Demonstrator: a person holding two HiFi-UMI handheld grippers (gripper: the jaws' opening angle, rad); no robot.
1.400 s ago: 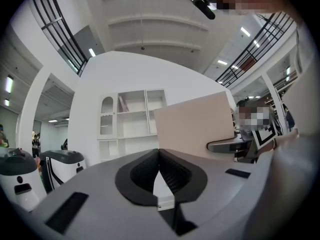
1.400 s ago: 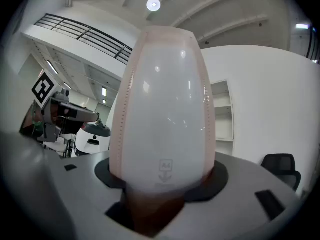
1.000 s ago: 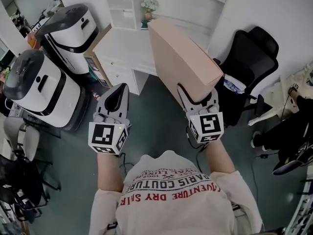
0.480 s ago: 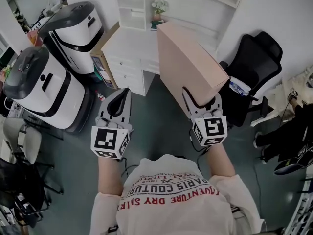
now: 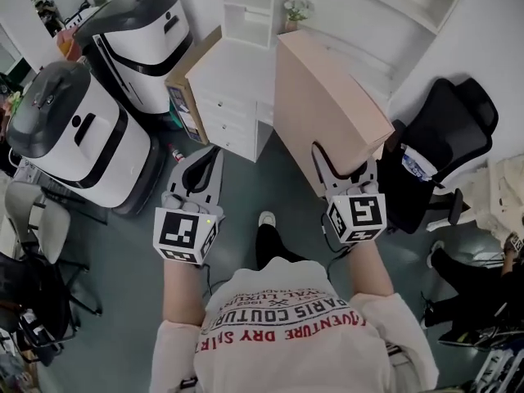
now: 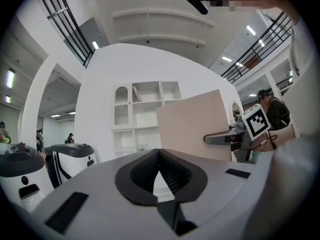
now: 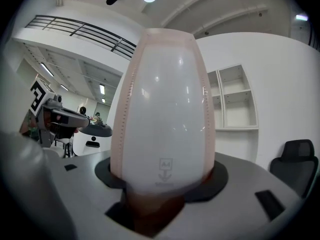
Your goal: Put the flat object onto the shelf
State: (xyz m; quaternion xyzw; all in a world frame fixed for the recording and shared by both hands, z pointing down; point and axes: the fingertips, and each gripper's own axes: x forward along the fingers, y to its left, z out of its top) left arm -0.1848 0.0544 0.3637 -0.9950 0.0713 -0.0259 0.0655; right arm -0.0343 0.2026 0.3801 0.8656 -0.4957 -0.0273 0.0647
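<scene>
The flat object (image 5: 327, 105) is a large, thin, pale-pink pack with a white face, held edge-up and tilted. My right gripper (image 5: 344, 170) is shut on its near lower edge. In the right gripper view the pack (image 7: 162, 109) stands up between the jaws and fills the middle. My left gripper (image 5: 206, 158) is shut with nothing in it, level with the right one and to its left. From the left gripper view (image 6: 159, 156) the pack (image 6: 195, 124) shows to the right. The white shelf unit (image 5: 250, 6) stands ahead above a white drawer cabinet (image 5: 233, 80).
Two big white-and-black machines (image 5: 61, 133) (image 5: 143, 31) stand at the left. A cardboard panel (image 5: 192, 64) leans on the cabinet's left side. A black office chair (image 5: 446, 137) is at the right. A small flower pot (image 5: 296, 11) sits at the shelf.
The shelf, cabinet and machines have slid down and closer in the head view as the person steps forward. The pack stays in the right gripper; both grippers keep their pose.
</scene>
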